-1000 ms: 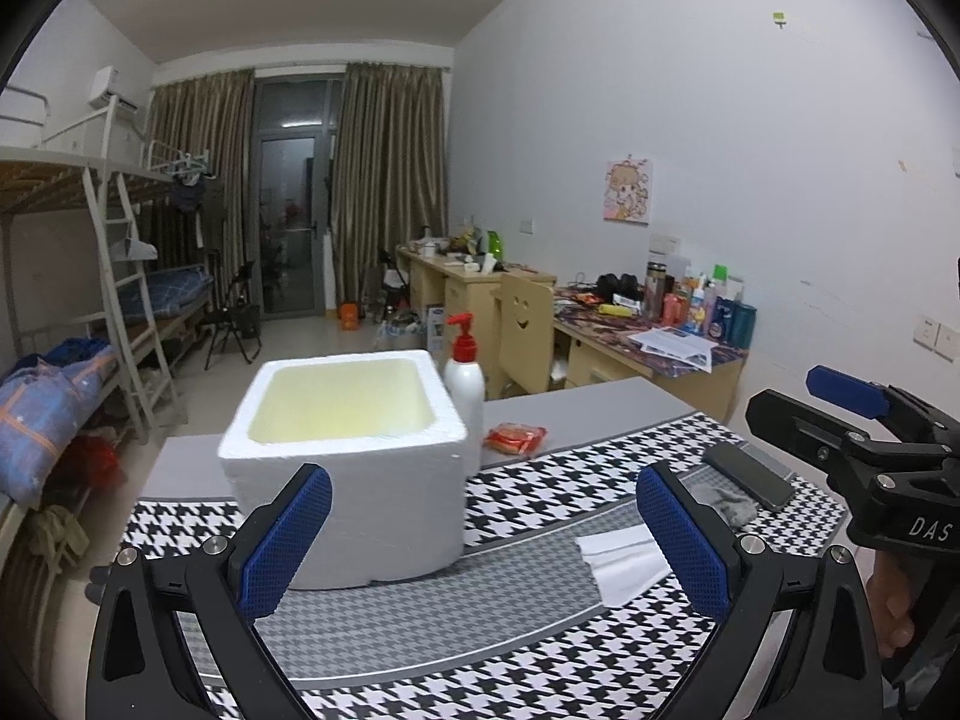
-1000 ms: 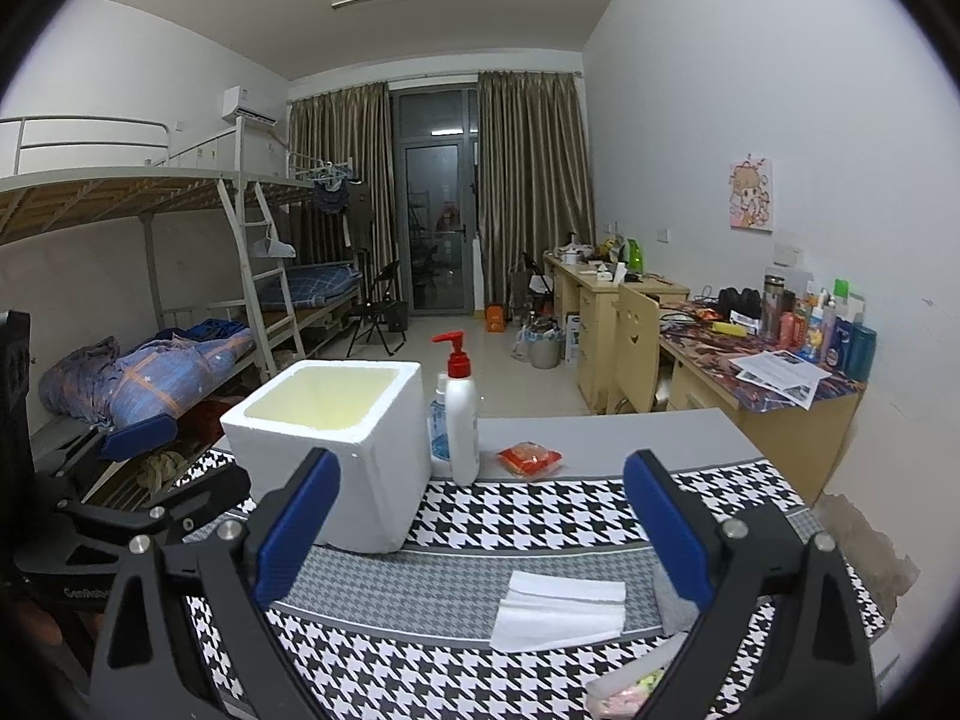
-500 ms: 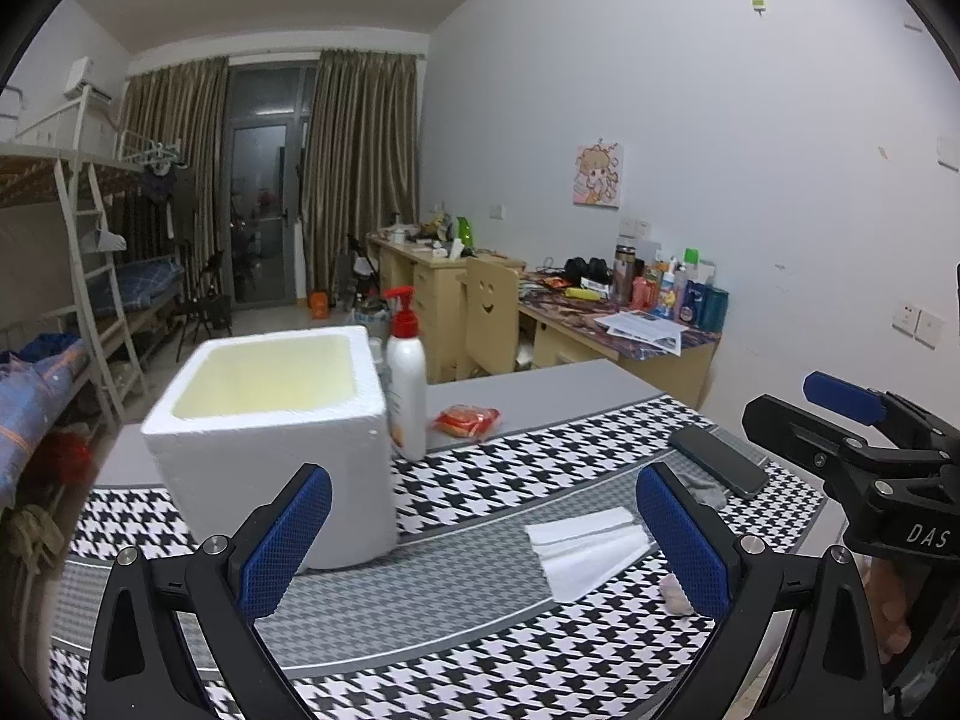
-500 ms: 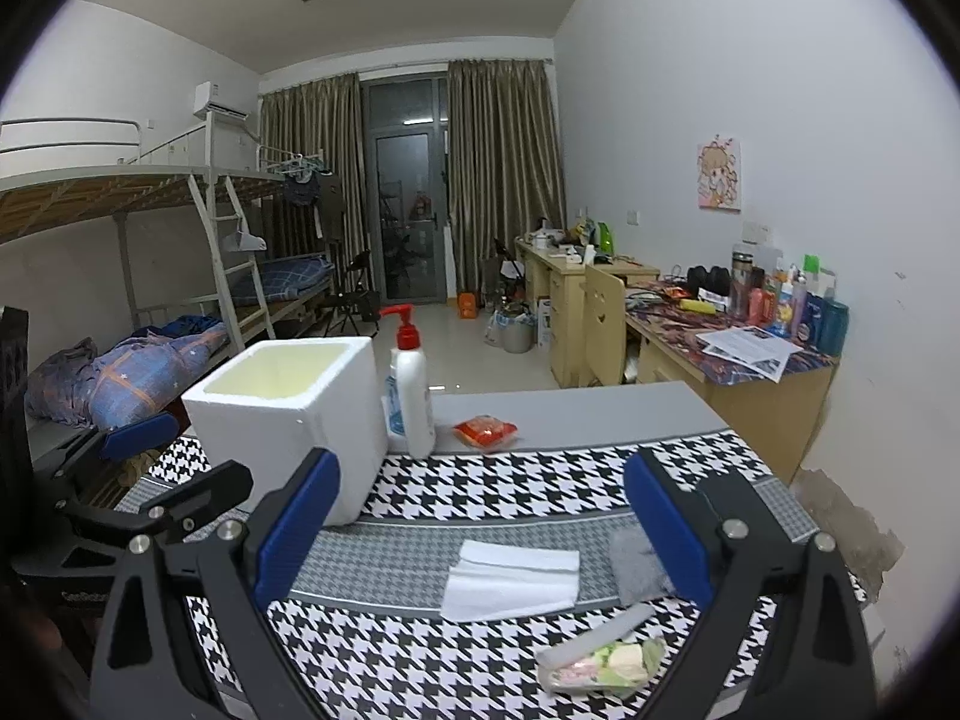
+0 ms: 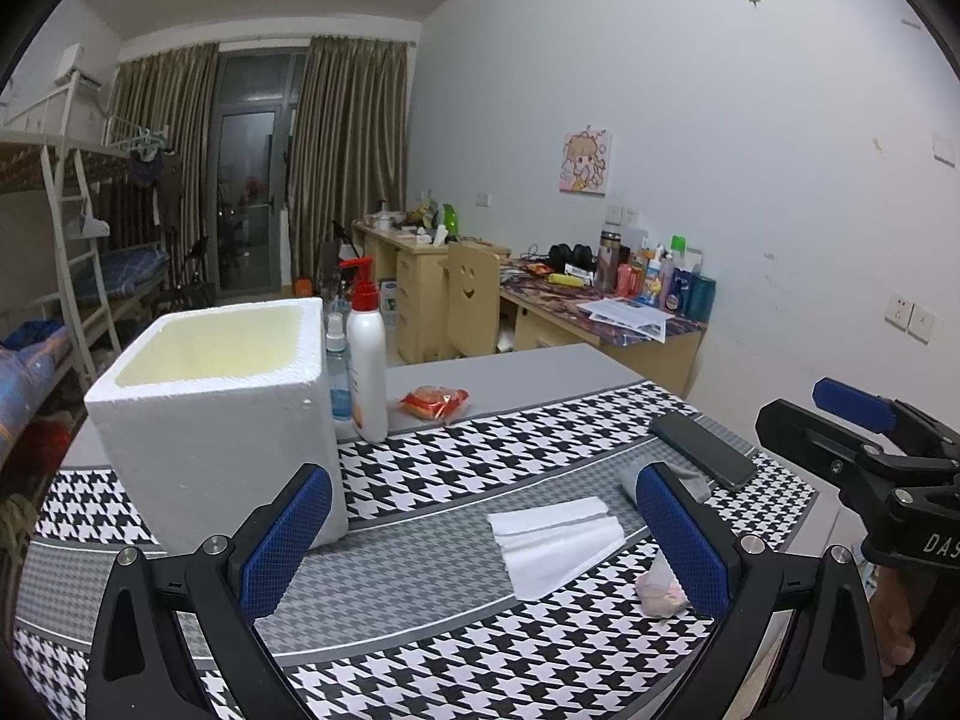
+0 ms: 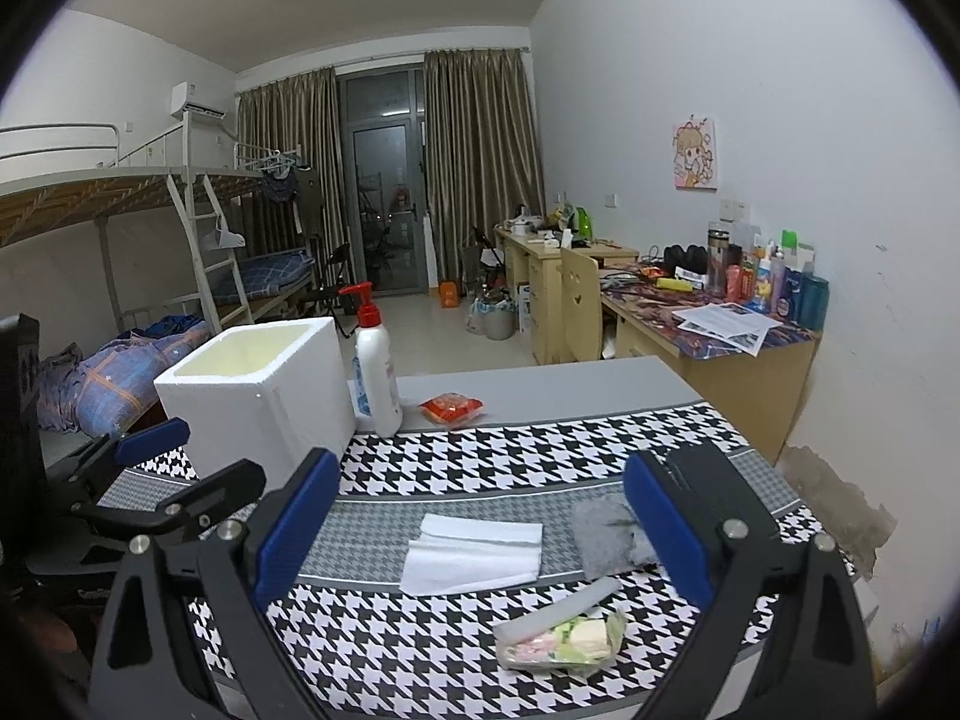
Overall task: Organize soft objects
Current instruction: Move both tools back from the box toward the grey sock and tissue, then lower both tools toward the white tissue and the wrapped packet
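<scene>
Foam box at left of table, top open, likely meant to receive soft things
Left gripper spread wide, empty, above cloth
White folded cloth flat mid-table
Grey cloth just beside it, partly hidden
Clear packet, contents perhaps sponges
Right gripper released, holding nothing, poised over cloths

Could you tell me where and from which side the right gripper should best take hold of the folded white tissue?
Probably the tissue's near long edge, taken from above. It lies flat on the mat, so there is nothing to grip from the side, and the layered fold there should pinch up. The open right gripper frames it already.
</scene>
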A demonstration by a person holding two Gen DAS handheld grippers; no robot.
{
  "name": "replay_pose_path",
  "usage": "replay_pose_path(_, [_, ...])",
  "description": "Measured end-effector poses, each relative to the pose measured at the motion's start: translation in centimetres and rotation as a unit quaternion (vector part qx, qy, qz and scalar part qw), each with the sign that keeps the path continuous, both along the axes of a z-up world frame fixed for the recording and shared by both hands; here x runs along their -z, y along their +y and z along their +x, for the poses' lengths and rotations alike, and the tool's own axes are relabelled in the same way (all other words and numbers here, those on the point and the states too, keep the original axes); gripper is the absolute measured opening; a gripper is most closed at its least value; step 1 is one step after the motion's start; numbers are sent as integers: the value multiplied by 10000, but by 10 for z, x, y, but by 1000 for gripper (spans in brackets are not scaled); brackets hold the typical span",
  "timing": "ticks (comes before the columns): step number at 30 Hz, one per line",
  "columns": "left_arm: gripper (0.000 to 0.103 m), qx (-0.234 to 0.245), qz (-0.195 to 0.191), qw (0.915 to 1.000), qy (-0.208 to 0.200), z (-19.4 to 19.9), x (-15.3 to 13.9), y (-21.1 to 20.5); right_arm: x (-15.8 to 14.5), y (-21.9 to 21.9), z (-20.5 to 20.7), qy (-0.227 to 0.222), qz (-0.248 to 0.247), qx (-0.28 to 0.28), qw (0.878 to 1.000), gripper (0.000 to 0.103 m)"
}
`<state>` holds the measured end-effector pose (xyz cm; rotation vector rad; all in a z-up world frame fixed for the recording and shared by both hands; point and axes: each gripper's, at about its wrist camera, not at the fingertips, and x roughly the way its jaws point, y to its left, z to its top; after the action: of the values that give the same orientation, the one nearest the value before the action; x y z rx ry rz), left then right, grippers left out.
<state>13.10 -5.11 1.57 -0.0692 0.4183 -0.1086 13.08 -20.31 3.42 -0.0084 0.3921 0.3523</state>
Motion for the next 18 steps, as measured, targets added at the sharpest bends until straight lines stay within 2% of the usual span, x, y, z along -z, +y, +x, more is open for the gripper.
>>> replay_pose_path(18, [102, 24, 270, 9996, 109, 20, 26, -16, 28, -24, 6, 269, 32, 271, 9993, 98])
